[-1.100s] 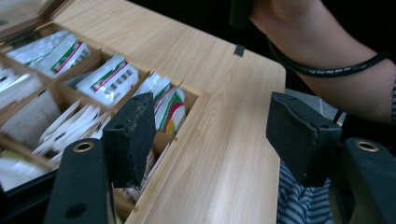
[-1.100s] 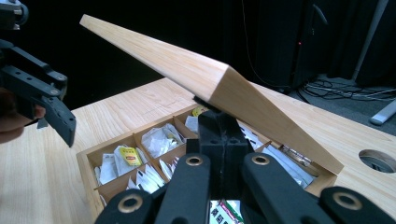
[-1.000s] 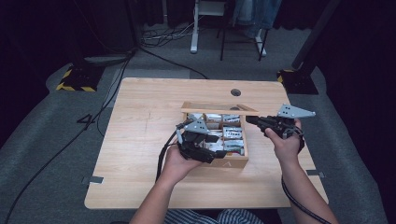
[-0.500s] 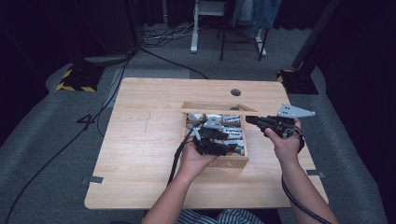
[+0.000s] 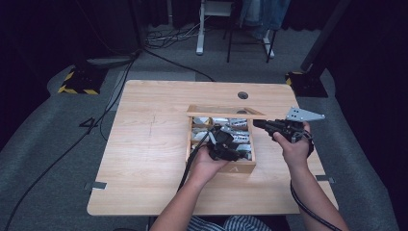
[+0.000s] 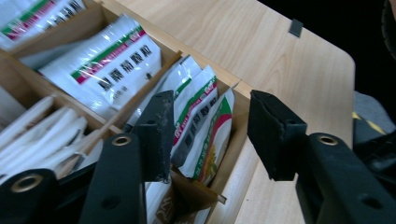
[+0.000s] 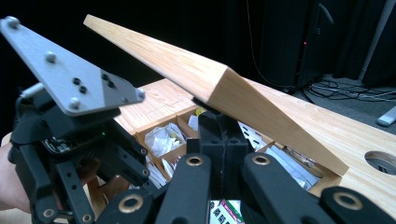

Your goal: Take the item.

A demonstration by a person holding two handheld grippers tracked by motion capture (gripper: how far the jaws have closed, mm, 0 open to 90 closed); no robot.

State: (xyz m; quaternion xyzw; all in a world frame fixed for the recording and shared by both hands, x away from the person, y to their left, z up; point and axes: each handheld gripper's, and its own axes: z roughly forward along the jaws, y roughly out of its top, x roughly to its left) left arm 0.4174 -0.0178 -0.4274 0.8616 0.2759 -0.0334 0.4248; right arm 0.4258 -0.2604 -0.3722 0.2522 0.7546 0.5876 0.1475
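- Wooden box (image 5: 221, 166) sits toward the right of the worktop (image 5: 144, 144), nearer its front edge; its lid (image 5: 225, 112) is raised along the far side.
- Right hand-held gripper (image 5: 258, 124): jaws fully closed on the lid's edge, propping it open. Hold it steady.
- Left hand-held gripper (image 6: 208, 135): jaws half open and just been closing; sachets (image 6: 198, 123) stand between them, pads not yet pressing.
- Procedure: centre the jaws on one sachet top, clear of the divider (image 6: 140, 105), then close and lift straight up.
- Left gripper view resolves sachet print and compartment walls; high view gives the box's place and both hands.
- Right gripper view shows the lid's underside (image 7: 243, 107) and the grip.
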